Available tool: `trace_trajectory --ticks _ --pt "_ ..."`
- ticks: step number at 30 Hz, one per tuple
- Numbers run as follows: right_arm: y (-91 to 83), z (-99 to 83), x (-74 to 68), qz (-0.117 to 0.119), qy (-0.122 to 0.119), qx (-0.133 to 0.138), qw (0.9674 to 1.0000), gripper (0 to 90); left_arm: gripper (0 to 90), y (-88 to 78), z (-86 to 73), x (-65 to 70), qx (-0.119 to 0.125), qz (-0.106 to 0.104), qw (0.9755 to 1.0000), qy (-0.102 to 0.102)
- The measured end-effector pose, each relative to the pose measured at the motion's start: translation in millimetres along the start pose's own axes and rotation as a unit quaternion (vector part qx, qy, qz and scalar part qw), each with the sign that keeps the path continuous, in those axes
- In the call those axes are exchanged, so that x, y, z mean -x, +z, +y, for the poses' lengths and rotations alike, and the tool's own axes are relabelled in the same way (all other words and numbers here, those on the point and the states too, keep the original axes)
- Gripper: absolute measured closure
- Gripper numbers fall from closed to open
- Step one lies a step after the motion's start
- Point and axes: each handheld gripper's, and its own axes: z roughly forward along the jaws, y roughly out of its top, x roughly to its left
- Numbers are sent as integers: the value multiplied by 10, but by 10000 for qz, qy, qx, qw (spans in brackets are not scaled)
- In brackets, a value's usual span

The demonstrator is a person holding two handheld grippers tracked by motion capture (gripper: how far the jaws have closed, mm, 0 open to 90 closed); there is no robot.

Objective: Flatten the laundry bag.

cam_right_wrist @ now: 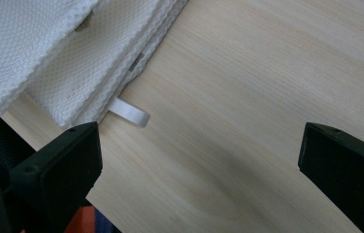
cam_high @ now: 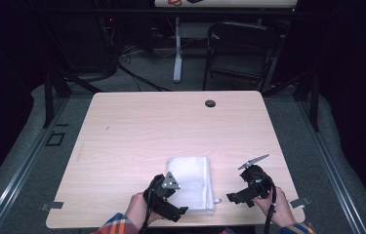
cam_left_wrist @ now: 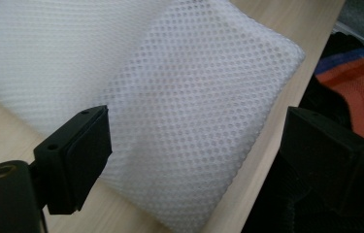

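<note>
Mesh cloth [cam_high: 190, 182]: I count one, folded on surface [cam_high: 136, 131]. Left hand-held gripper [cam_left_wrist: 194, 145] released, straddling its near corner; right hand-held gripper [cam_right_wrist: 196, 160] released beside it.

right gripper [cam_right_wrist: 196, 160] fingers wide apart over bare table [cam_right_wrist: 267, 73]; folded white mesh cloth [cam_right_wrist: 48, 48] upper left, small white tab [cam_right_wrist: 130, 114] protruding.

white mesh cloth [cam_left_wrist: 194, 111]; matt wooden table [cam_high: 141, 126]

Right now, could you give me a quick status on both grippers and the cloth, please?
Left gripper open over cloth corner. Right gripper open, beside it. Nothing in the way.
</note>
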Motion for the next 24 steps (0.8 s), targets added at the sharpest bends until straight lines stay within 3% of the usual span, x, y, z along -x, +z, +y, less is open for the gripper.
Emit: trace_trajectory --ticks 6,8,12,18,20,24 --pt "8 -3 0 50 38 -6 10000 24 179 169 43 153 -310 2 9989 338" --pt "12 1 -13 73 22 -82 9999 25 215 243 41 189 -472 165 9978 426" --pt "27 6 -41 161 22 -11 9999 32 249 282 35 188 -566 239 9972 418" --pt "32 14 -62 151 -132 -129 9997 41 278 322 25 184 -655 315 9964 443" --pt "46 19 -91 256 -41 -54 9996 44 299 331 20 181 -664 322 9963 439" --pt "57 18 -98 222 -48 -68 9997 49 347 349 3 167 -657 375 9962 438"
